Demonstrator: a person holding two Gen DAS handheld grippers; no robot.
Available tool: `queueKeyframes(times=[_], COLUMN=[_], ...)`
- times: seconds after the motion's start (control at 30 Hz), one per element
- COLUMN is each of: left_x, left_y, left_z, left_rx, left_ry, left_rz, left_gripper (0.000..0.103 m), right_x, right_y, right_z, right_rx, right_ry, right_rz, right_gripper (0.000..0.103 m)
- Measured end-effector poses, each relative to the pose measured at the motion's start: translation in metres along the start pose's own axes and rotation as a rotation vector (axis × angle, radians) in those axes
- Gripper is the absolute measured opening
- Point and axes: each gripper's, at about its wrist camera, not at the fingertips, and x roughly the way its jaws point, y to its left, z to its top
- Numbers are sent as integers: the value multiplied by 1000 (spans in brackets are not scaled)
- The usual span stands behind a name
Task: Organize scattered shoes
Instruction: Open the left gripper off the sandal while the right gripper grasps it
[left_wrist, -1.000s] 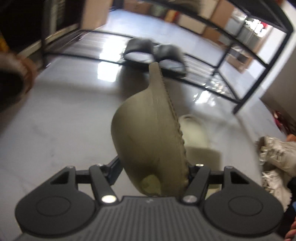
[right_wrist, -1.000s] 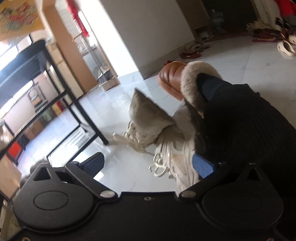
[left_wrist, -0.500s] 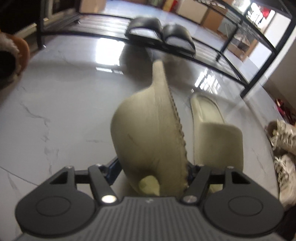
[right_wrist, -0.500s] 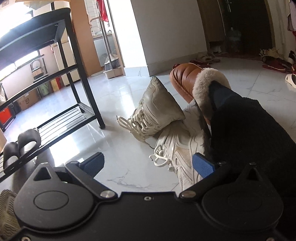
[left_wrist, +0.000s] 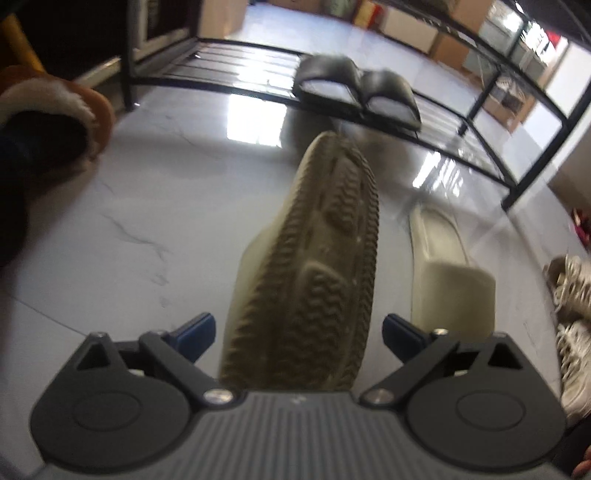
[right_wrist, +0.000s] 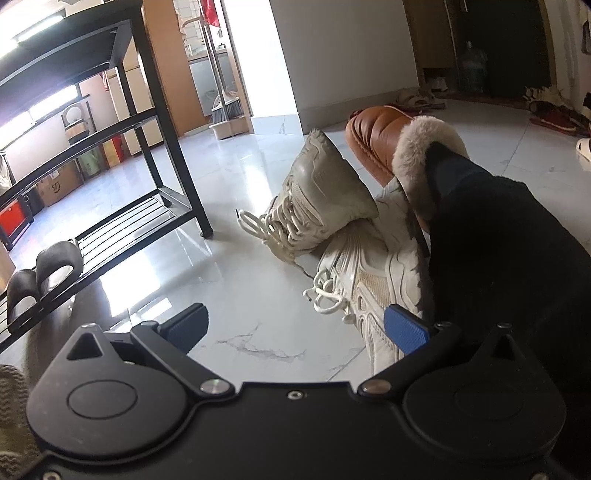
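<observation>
Our left claw (left_wrist: 298, 336) is opening, pads clear of the olive slipper (left_wrist: 314, 266) it gripped a second ago; that slipper now tips sole-up beside its mate (left_wrist: 448, 273) (pair reunited, rack (left_wrist: 229, 59) next). Right claw (right_wrist: 295, 326) hangs wide, empty.

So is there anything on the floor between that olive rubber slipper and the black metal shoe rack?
Nothing visible: bare glossy floor lies between the olive rubber slipper and the black metal shoe rack, where black slides already sit.

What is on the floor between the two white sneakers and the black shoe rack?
Nothing: in the right wrist view, only bare shiny marble floor lies between the laced white sneakers and the black metal shoe rack.
</observation>
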Motion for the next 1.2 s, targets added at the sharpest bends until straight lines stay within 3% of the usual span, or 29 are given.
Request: queueKeyframes(times=[0.23,0.37,0.47,0.6,0.67,0.83,1.0,1.2], left_x=[-35,-55,-57,-49,-47,-61,-77,-80], left_y=[41,65,73,75,77,97,123,139], left_z=[22,26,27,35,38,43,50,56], left_rx=[-149,-212,-198,-122,-95,-155,-264,-345], left_ry=[-123,-221,-253,-228,-227,-263,-312,-318], left_rz=[30,119,160,209,240,276,305,288], left_gripper=[99,102,102,102,102,102,102,102], right_x=[-8,-17,-36,-63,-80,-97,-102,-93], right_y=[13,42,86,148,192,265,304,336], right_z=[-5,-15,-32,-59,-77,-120,-145,-151], right_rx=[-79,-216,-404,-611,-720,-953,-1074,-1099], right_ry=[-14,1,-3,-40,-32,-31,-26,18], right_rz=[8,46,160,349,482,599,635,614], right_gripper=[103,103,103,103,103,103,103,103])
